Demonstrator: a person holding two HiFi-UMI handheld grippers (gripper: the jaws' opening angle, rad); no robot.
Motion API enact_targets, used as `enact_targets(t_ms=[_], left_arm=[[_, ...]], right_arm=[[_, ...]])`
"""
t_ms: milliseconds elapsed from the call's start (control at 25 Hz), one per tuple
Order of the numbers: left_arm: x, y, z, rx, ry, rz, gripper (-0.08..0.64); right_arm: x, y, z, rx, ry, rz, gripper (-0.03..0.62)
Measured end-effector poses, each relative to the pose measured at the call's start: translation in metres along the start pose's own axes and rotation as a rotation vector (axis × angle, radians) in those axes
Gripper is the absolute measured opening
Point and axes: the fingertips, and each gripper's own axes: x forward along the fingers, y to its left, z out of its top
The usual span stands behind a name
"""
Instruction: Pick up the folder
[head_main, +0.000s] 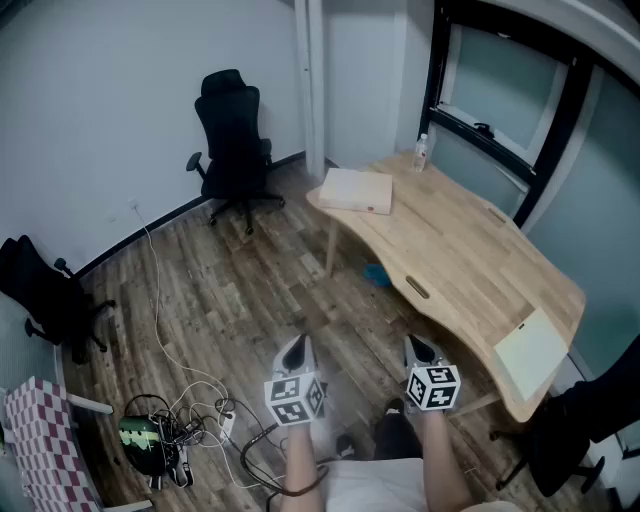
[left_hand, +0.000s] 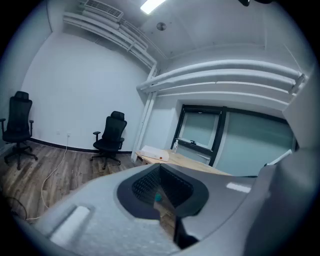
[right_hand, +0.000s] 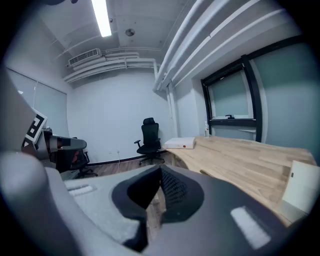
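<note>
A long wooden desk (head_main: 470, 265) runs along the right side. On its near end lies a pale flat folder (head_main: 530, 350), seen in the right gripper view as a cream sheet (right_hand: 301, 186). A thick white folder-like box (head_main: 352, 190) with a red dot rests on the desk's far corner; it also shows in both gripper views (left_hand: 155, 152) (right_hand: 180, 143). My left gripper (head_main: 295, 352) and right gripper (head_main: 420, 350) hover over the floor short of the desk, both shut with nothing between the jaws. The right gripper (right_hand: 161, 170) is closer to the desk edge than the left gripper (left_hand: 160, 167).
A black office chair (head_main: 235, 130) stands by the far wall and another (head_main: 45, 290) at the left. A tangle of cables (head_main: 160, 435) and a long cord lie on the wood floor. A small bottle (head_main: 422, 152) stands at the desk's far edge. A dark chair (head_main: 580, 430) sits at the lower right.
</note>
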Motion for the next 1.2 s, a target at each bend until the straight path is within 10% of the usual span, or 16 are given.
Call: enact_targets(t_ms=[1200], left_arm=[[0.198, 0.059, 0.063, 0.172, 0.106, -0.023, 0.006]], right_arm=[[0.205, -0.051, 0.121, 0.071, -0.096, 0.062, 0.002]])
